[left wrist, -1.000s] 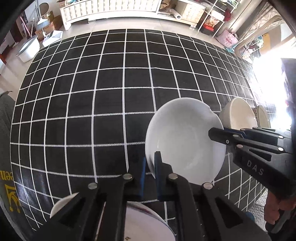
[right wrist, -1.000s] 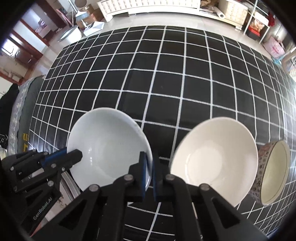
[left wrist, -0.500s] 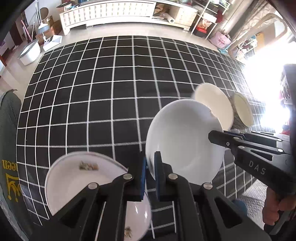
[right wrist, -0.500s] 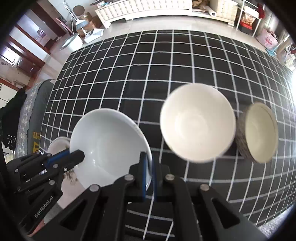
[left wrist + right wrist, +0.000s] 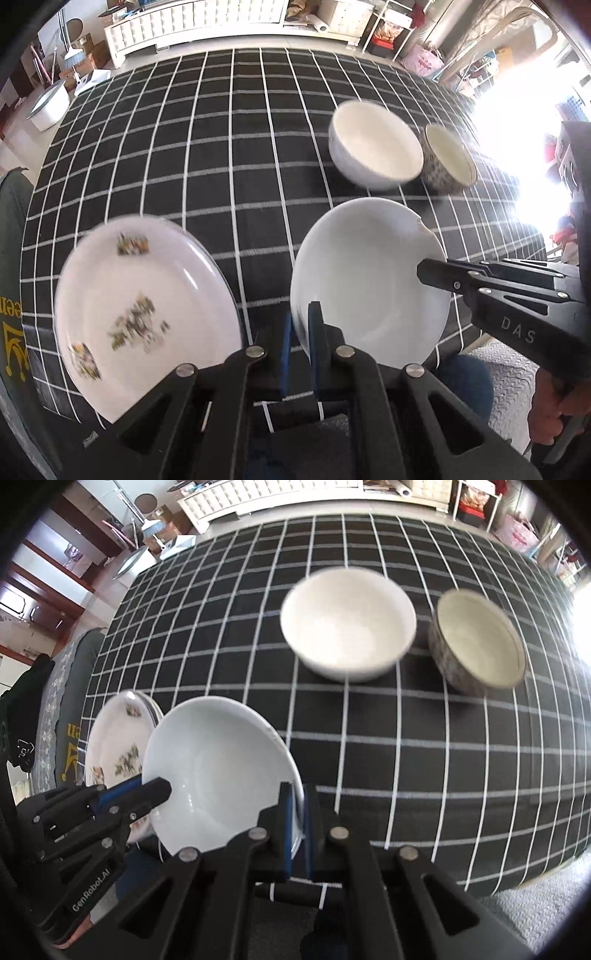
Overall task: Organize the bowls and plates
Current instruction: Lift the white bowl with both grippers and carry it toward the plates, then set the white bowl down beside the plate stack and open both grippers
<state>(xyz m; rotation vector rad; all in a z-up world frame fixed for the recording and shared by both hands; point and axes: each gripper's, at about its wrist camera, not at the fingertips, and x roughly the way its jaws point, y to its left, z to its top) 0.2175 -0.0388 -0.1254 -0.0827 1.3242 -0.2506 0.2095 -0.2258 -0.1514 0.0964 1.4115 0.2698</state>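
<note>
A white shallow bowl [image 5: 369,280] [image 5: 221,771] hangs above the near edge of the black checked table [image 5: 221,147]. It is held by both rims. My left gripper [image 5: 300,325] is shut on its near-left rim and shows in the right wrist view [image 5: 162,790] too. My right gripper [image 5: 299,805] is shut on the opposite rim, entering the left wrist view from the right [image 5: 432,267]. A stack of floral plates [image 5: 140,314] [image 5: 118,746] lies just left of the bowl. Farther back stand a white deep bowl [image 5: 373,147] [image 5: 347,627] and a patterned bowl [image 5: 447,158] [image 5: 476,642].
The held bowl's rim has a small chip [image 5: 419,223]. A grey cushioned seat [image 5: 62,686] stands off the table's left side. A white cabinet [image 5: 221,18] and shelves line the far wall. A person's hand [image 5: 550,406] grips the right tool.
Both grippers carried the white bowl together toward the table's near left. The floral plates came fully into view beside it, and the two other bowls slid away toward the far right.
</note>
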